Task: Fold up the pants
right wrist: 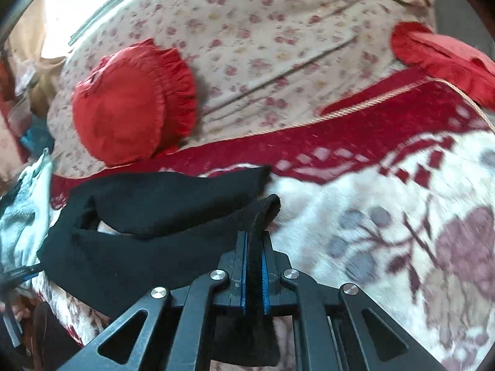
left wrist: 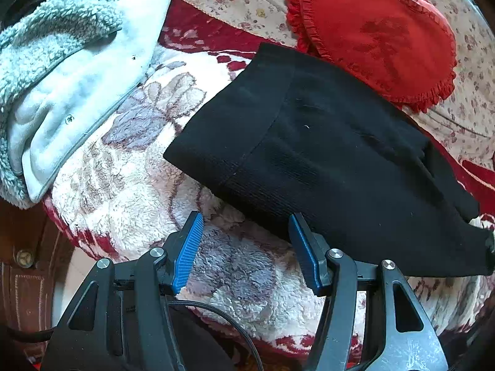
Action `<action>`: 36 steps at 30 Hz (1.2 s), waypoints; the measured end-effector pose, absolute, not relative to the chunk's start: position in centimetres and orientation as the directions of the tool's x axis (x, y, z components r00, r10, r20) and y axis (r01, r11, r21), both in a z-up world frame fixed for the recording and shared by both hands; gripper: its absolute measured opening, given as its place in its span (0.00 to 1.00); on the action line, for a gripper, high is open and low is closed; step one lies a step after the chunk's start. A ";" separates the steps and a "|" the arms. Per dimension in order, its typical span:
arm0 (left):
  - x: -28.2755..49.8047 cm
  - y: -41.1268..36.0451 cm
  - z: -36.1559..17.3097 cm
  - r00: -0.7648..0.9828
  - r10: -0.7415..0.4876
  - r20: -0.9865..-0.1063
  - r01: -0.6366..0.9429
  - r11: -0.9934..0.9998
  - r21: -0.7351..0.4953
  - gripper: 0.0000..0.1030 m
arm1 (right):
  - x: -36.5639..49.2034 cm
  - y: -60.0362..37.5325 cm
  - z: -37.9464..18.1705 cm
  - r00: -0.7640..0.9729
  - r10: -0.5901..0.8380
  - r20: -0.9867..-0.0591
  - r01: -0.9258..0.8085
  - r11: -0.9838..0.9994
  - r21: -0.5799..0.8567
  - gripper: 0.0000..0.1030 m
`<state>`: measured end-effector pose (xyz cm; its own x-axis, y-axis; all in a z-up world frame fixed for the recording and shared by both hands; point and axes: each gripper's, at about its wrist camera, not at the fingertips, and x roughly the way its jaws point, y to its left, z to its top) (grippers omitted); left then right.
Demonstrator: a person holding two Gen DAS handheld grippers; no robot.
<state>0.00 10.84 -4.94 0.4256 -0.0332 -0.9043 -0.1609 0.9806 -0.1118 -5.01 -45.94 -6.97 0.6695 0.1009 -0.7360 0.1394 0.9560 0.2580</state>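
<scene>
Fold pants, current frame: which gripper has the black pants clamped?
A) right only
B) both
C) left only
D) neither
A: in the right wrist view the right gripper has its blue pads closed on a fold of the black pants, while in the left wrist view the left gripper stands wide open at the edge of the pants with nothing between its fingers.

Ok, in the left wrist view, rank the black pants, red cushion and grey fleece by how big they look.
1. black pants, largest, though nearest the camera.
2. and 3. grey fleece and red cushion look alike; the fleece is cut off at the frame edge.
</scene>
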 end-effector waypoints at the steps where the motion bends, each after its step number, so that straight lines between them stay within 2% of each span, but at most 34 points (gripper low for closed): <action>1: 0.0 10.7 -4.9 0.427 -0.034 -0.904 -0.158 0.981 -0.111 0.56 | -5.0 -45.8 -7.8 0.642 0.090 -0.761 0.158 0.956 0.246 0.06; 4: -0.2 10.2 -4.5 0.440 -0.034 -0.897 -0.146 0.983 -0.109 0.56 | -4.4 -44.5 -10.7 0.540 0.057 -0.840 0.165 0.971 0.171 0.06; 6: -0.1 10.0 -4.1 0.449 -0.034 -0.893 -0.140 0.984 -0.108 0.56 | -4.5 -44.0 -10.7 0.538 0.025 -0.843 0.172 0.975 0.139 0.08; 8: 0.1 9.6 -3.9 0.455 -0.040 -0.890 -0.135 0.984 -0.113 0.56 | -4.7 -43.9 -9.6 0.553 -0.012 -0.833 0.209 0.970 0.125 0.20; 11: 0.7 8.9 -3.8 0.459 -0.050 -0.887 -0.121 0.986 -0.119 0.56 | -4.8 -42.8 -6.8 0.619 -0.037 -0.784 0.214 0.969 0.123 0.31; 14: 1.5 7.9 -4.3 0.453 -0.041 -0.890 -0.113 0.988 -0.103 0.56 | -4.1 -40.5 -5.0 0.659 0.049 -0.751 0.131 0.975 0.179 0.31; 16: 2.0 7.5 -4.6 0.453 -0.033 -0.891 -0.109 0.990 -0.092 0.56 | -3.4 -37.9 -4.7 0.665 0.164 -0.728 0.021 0.971 0.238 0.31; 19: 2.5 7.0 -5.0 0.458 -0.009 -0.889 -0.109 0.992 -0.066 0.56 | -1.8 -34.0 -5.3 0.633 0.322 -0.704 -0.115 0.938 0.326 0.31; 21: 2.8 7.0 -5.2 0.457 -0.007 -0.889 -0.111 0.992 -0.065 0.56 | -0.9 -31.2 -6.0 0.606 0.372 -0.703 -0.179 0.925 0.335 0.31; 25: 3.0 6.9 -5.6 0.454 -0.007 -0.891 -0.110 0.992 -0.063 0.56 | 0.8 -27.0 -7.4 0.548 0.420 -0.723 -0.257 0.907 0.333 0.31; 27: 3.1 6.9 -5.8 0.456 -0.006 -0.890 -0.110 0.992 -0.063 0.59 | 1.3 -25.2 -8.4 0.522 0.429 -0.737 -0.288 0.902 0.321 0.31; 31: 3.2 7.1 -6.1 0.457 -0.012 -0.890 -0.112 0.991 -0.071 0.62 | 2.4 -23.6 -10.7 0.478 0.404 -0.780 -0.294 0.910 0.292 0.31; 36: 3.2 7.1 -6.4 0.464 -0.009 -0.886 -0.118 0.990 -0.072 0.66 | 2.5 -23.5 -10.9 0.485 0.397 -0.779 -0.296 0.913 0.281 0.32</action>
<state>3.22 7.07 -6.35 0.4644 -0.0085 -0.8856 -0.1183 0.9904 -0.0715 2.51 -23.52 -10.93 0.4846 0.3969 -0.7795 -0.2956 0.9130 0.2811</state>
